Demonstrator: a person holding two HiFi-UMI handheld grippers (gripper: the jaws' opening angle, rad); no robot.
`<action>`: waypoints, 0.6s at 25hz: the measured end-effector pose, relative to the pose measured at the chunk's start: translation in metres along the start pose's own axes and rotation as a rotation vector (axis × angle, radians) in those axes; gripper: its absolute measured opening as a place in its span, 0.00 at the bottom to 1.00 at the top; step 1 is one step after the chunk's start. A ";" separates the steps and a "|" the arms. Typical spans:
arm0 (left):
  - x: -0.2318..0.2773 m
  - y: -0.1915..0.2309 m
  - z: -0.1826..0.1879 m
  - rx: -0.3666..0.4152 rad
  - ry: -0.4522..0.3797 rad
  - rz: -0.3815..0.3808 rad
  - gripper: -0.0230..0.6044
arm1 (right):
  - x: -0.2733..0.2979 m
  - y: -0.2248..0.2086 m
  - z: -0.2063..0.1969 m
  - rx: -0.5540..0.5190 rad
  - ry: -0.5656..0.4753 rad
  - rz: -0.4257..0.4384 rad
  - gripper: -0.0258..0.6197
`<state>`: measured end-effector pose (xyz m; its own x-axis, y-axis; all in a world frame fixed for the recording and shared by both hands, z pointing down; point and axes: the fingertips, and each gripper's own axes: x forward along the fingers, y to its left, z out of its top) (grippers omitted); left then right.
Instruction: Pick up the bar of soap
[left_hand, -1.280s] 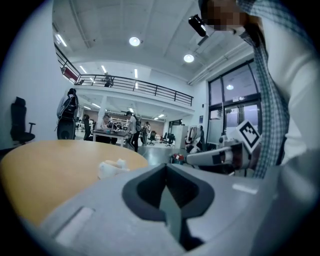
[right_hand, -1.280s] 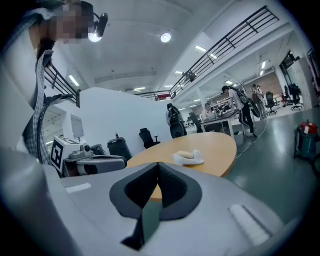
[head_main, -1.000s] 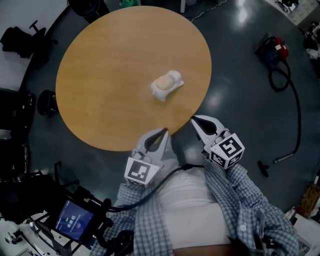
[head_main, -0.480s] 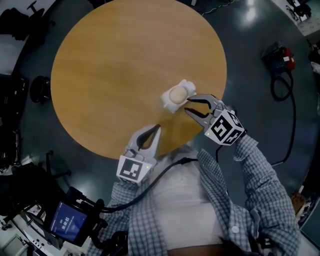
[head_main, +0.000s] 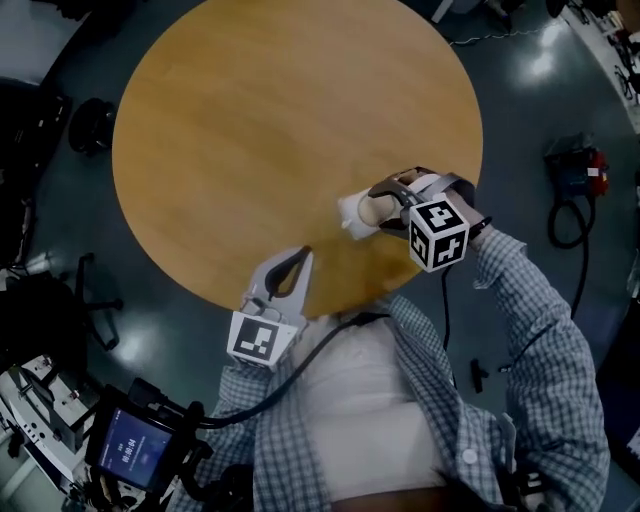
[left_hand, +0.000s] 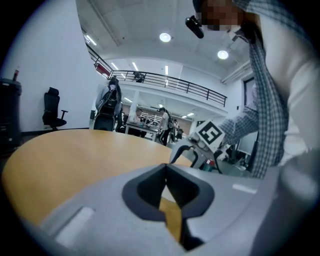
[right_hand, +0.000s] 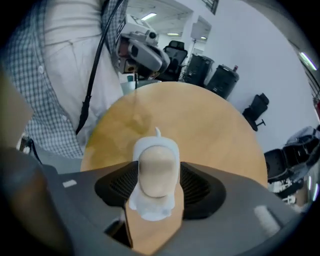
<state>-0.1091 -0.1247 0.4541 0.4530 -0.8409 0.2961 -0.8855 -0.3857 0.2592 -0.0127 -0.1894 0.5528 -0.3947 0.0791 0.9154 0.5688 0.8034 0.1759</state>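
Note:
A tan bar of soap (head_main: 377, 208) rests in a white holder (head_main: 349, 214) on the round wooden table (head_main: 250, 120), near its right front edge. My right gripper (head_main: 381, 208) reaches over the edge and its jaws are opening, one on each side of the soap. In the right gripper view the soap (right_hand: 157, 170) and its holder (right_hand: 149, 206) lie between the dark pads (right_hand: 197, 187), which flank them closely without a visible squeeze. My left gripper (head_main: 303, 256) hovers at the table's front edge, jaws together and empty; in its own view the left gripper (left_hand: 166, 167) looks across the table top (left_hand: 75, 155).
A red vacuum cleaner (head_main: 578, 172) with a hose lies on the dark floor to the right. A tablet (head_main: 134, 447) sits at the lower left. Black office chairs (right_hand: 257, 107) and bins (right_hand: 222, 80) stand beyond the table's far side.
My right gripper went from off the table's front edge forward over the table to the soap, and its jaws went from together to wide apart. The left gripper stayed by the front edge.

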 end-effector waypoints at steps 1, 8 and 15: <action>0.000 0.002 -0.001 -0.004 0.000 0.010 0.03 | 0.005 0.000 -0.001 -0.044 0.017 0.030 0.43; -0.004 0.010 -0.005 -0.031 -0.002 0.064 0.03 | 0.027 0.001 -0.005 -0.213 0.064 0.159 0.46; -0.006 0.011 -0.007 -0.034 -0.004 0.074 0.03 | 0.028 0.000 -0.001 -0.193 0.018 0.136 0.45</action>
<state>-0.1211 -0.1215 0.4613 0.3863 -0.8680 0.3120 -0.9122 -0.3095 0.2684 -0.0233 -0.1879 0.5785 -0.2930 0.1669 0.9414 0.7440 0.6582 0.1149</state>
